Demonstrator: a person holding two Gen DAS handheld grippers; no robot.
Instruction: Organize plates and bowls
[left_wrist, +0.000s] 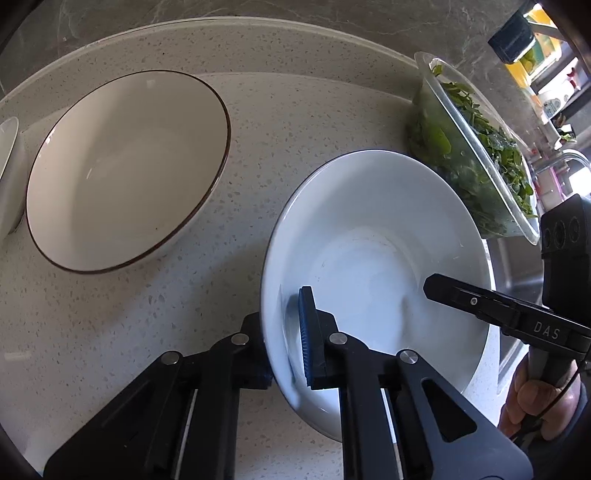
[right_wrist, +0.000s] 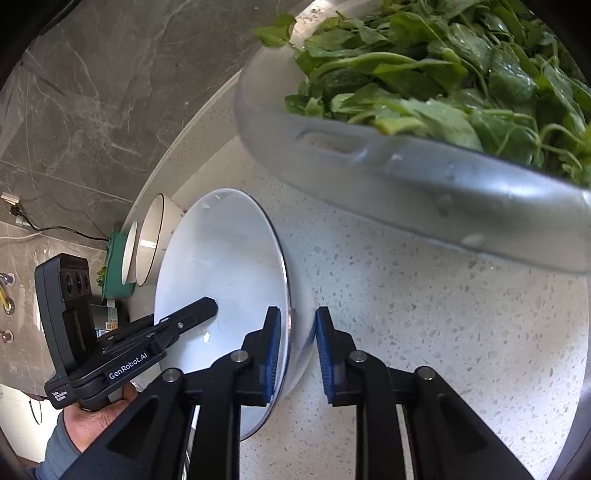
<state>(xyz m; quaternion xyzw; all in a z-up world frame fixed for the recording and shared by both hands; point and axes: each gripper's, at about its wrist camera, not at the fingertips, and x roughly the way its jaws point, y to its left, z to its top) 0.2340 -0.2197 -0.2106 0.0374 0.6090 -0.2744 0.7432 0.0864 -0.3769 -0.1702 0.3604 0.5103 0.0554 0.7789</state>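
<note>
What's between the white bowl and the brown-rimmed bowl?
Nothing: in the left wrist view, only bare speckled counter separates the white bowl from the brown-rimmed bowl.

- Clear basin (right_wrist: 406, 177) heaped with leafy greens (right_wrist: 443, 74), on speckled countertop (right_wrist: 424, 314).
- Steel sink (left_wrist: 517, 273) just beside basin.
- Grey marble wall (right_wrist: 92, 92) behind basin.
</note>
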